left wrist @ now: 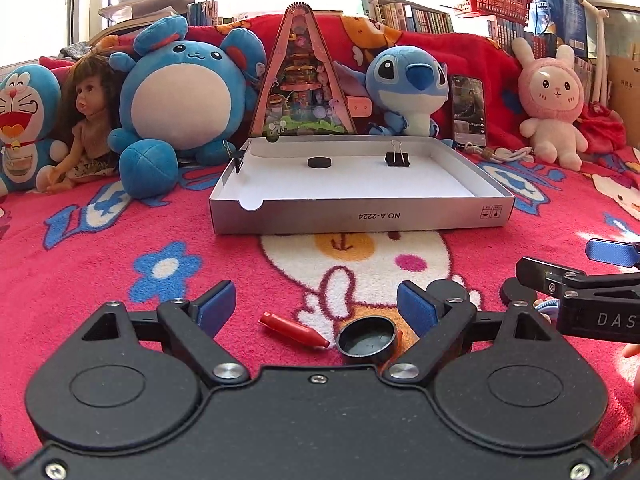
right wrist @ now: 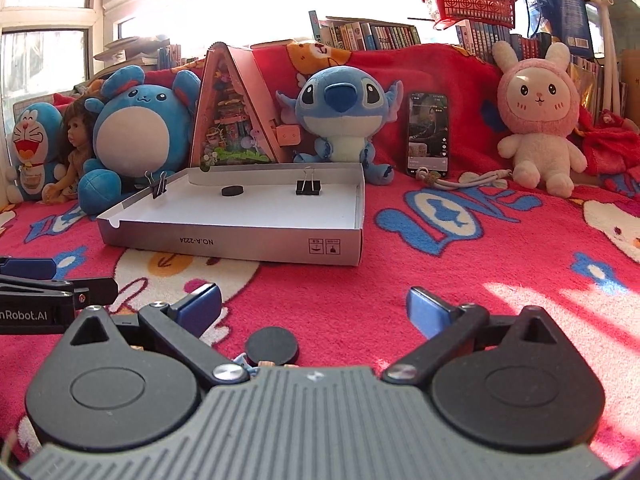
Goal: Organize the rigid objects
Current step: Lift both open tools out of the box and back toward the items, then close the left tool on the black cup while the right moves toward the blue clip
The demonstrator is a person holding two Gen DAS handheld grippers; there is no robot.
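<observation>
1. Through the left wrist camera we see our left gripper low over the pink patterned blanket, its blue-padded fingers spread wide and holding nothing.
2. Between those fingers lie a red crayon-shaped plastic piece and, just beside its tip, a round black cap with its hollow side up, close to the right-hand pad.
3. Beyond them sits the shallow silver cardboard box lid, white inside. It holds a flat black disc towards the left and an upright black binder clip towards the right, well apart. A second black binder clip is clamped on the lid's left wall.
4. At the right edge the other gripper's black arm with a blue pad reaches in; we cannot tell its opening from here.
5. Through the right wrist camera our right gripper also hovers over the blanket with fingers wide apart and empty.
6. A flat round black disc lies on the blanket near the gripper body, closer to the left pad, touching neither.
7. The box lid stands ahead and to the left, its disc and clip inside, the wall clip on the left edge.
8. Behind it we see a row of plush toys and a lit phone propped upright.
</observation>
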